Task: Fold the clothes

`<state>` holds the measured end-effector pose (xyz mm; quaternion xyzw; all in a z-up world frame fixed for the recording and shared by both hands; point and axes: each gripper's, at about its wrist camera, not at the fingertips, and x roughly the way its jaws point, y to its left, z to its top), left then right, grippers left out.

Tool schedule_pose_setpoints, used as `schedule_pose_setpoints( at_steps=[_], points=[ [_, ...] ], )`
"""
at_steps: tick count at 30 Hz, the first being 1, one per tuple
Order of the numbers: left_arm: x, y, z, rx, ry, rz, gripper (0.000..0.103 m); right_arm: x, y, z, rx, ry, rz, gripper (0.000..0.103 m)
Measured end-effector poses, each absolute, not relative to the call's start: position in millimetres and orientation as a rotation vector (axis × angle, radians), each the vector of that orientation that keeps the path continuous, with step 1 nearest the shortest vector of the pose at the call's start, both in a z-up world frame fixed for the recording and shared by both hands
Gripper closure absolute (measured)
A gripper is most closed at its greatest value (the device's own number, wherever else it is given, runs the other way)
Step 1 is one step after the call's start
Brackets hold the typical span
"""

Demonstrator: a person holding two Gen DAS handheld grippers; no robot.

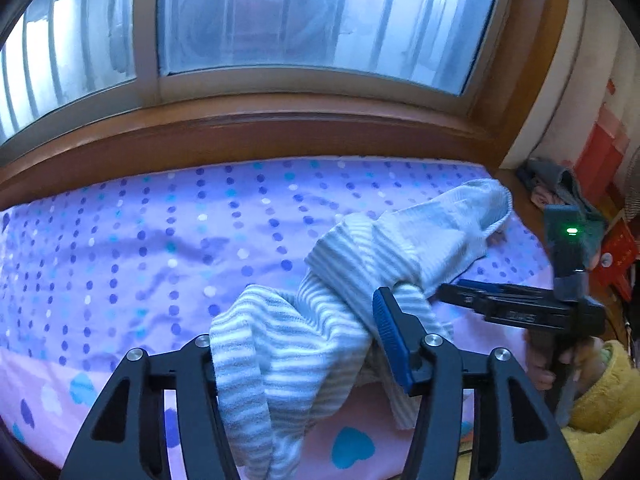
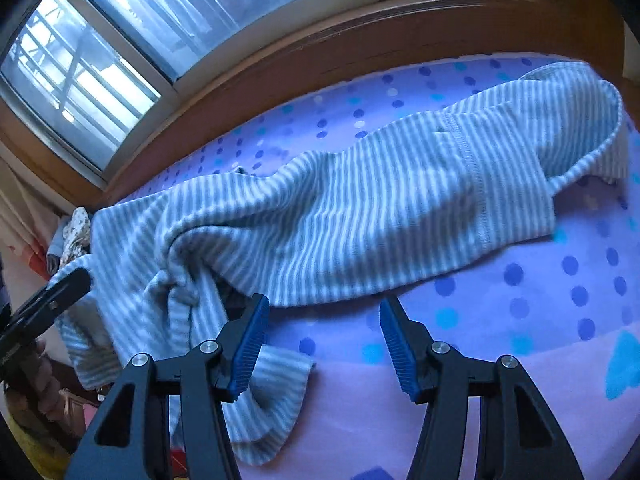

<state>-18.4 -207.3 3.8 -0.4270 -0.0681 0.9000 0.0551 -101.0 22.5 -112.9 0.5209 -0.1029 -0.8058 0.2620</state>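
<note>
The striped garment (image 2: 360, 208) lies bunched on the dotted bedsheet (image 2: 520, 300). The left gripper (image 1: 296, 344) is spread, fabric draped loosely between its fingers. The right gripper (image 2: 324, 340) is spread over bare sheet.

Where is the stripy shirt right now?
The striped garment lies crumpled on the dotted purple bedsheet below the wooden window sill, one end hanging off the bed's near edge at the left.

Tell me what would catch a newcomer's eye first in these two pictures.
A crumpled grey-and-white striped garment sprawls across the purple polka-dot bedsheet, one end trailing over the near edge. Behind the bed, a big window in a brown wooden frame glows bright. The right claw hangs open above bare sheet, beside the garment.
</note>
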Motion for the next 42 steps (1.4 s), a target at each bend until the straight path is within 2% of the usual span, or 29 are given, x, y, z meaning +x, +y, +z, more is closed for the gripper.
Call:
schedule_pose_setpoints(
  at_steps=[5, 9, 14, 20, 23, 27, 31, 34, 36, 38, 42],
  points=[
    [-35, -199, -5, -1.289, -0.133, 2.721, 0.046, -117, 10, -125, 1.474, -0.334, -2.181, 0.045],
    [-49, -203, -20, -1.342, -0.082, 2.687, 0.046, -123, -9, -126, 1.492, -0.308, -2.246, 0.045],
    [-39, -224, -26, -1.342, -0.163, 2.642, 0.046, -108, -22, -110, 1.493, -0.358, -2.233, 0.045],
    [-23, -248, -33, -1.331, -0.255, 2.573, 0.046, -81, -42, -79, 1.403, -0.267, -2.212, 0.045],
    [-17, -252, -36, -1.307, -0.276, 2.541, 0.046, -78, -53, -75, 1.39, -0.284, -2.219, 0.045],
    [-17, -253, -42, -1.311, -0.267, 2.511, 0.046, -81, -69, -81, 1.424, -0.343, -2.175, 0.045],
    [-17, -252, -50, -1.301, -0.275, 2.453, 0.046, -88, -91, -96, 1.453, -0.263, -2.174, 0.045],
    [-16, -250, -57, -1.31, -0.237, 2.43, 0.046, -92, -101, -108, 1.485, -0.291, -2.156, 0.045],
    [-19, -251, -60, -1.332, -0.227, 2.418, 0.047, -93, -106, -111, 1.472, -0.289, -2.147, 0.057],
    [-23, -254, -62, -1.347, -0.244, 2.4, 0.047, -91, -109, -108, 1.451, -0.269, -2.176, 0.08],
    [-37, -258, -59, -1.342, -0.268, 2.384, 0.055, -85, -103, -100, 1.425, -0.272, -2.23, 0.087]
  ],
)
